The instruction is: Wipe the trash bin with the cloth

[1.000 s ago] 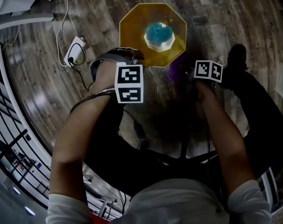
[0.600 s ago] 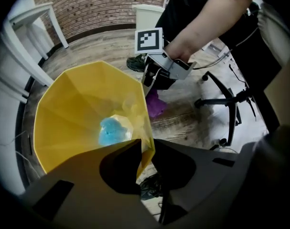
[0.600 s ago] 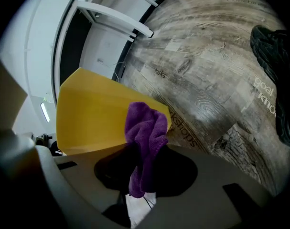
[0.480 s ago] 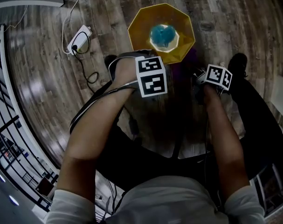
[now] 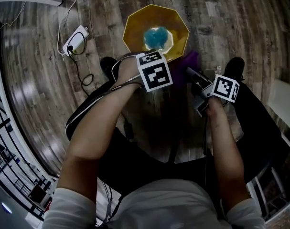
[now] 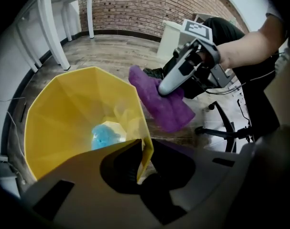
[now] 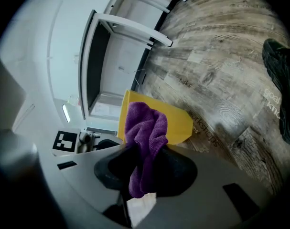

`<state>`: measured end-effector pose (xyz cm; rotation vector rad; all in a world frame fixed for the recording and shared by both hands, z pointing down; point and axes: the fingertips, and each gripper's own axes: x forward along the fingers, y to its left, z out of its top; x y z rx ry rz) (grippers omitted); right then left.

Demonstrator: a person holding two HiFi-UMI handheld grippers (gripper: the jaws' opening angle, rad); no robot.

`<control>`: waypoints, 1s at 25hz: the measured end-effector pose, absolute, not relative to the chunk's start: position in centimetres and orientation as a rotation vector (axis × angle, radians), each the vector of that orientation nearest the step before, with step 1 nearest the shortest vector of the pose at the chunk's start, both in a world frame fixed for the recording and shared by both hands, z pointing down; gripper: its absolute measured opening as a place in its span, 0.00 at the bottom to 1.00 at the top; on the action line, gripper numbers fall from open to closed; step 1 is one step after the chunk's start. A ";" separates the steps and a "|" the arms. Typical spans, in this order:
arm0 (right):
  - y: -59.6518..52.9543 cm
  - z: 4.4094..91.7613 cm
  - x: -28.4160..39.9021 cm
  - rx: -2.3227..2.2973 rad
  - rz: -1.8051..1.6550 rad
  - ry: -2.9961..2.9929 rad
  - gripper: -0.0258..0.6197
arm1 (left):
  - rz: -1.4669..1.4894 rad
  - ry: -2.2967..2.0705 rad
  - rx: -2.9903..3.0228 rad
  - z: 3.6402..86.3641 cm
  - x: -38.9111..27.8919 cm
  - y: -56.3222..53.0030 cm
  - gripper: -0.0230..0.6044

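My left gripper (image 6: 144, 168) has just closed its fingers on the trash bin (image 6: 63, 113) rim, my right gripper (image 7: 144, 175) clamps the cloth (image 7: 145, 125); wiping seems unstarted.

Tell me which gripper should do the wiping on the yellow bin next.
Right. The right gripper has the purple cloth pinched in its jaws, hanging beside the yellow trash bin. The left gripper has just been closing its jaws with the bin's rim between them, so it likely steadies the bin.
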<state>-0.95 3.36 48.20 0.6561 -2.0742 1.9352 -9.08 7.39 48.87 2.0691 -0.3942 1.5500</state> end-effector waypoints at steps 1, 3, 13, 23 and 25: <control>3.3 47.2 -1.7 0.613 1.953 -2.116 0.21 | 1.544 -0.396 2.069 48.9 -9.0 7.3 0.12; 3.1 45.5 -3.3 0.522 1.983 -2.198 0.21 | 1.531 -0.399 2.070 48.8 -8.7 7.1 0.12; 2.5 47.6 -3.0 0.610 1.941 -2.123 0.21 | 1.529 -0.376 2.118 48.7 -7.6 6.8 0.11; 2.1 50.4 -3.4 0.609 1.901 -2.077 0.21 | 1.539 -0.302 2.200 48.5 -7.7 7.1 0.12; 2.0 51.1 -3.4 0.606 1.893 -2.069 0.21 | 1.533 -0.298 2.218 48.4 -7.6 7.1 0.12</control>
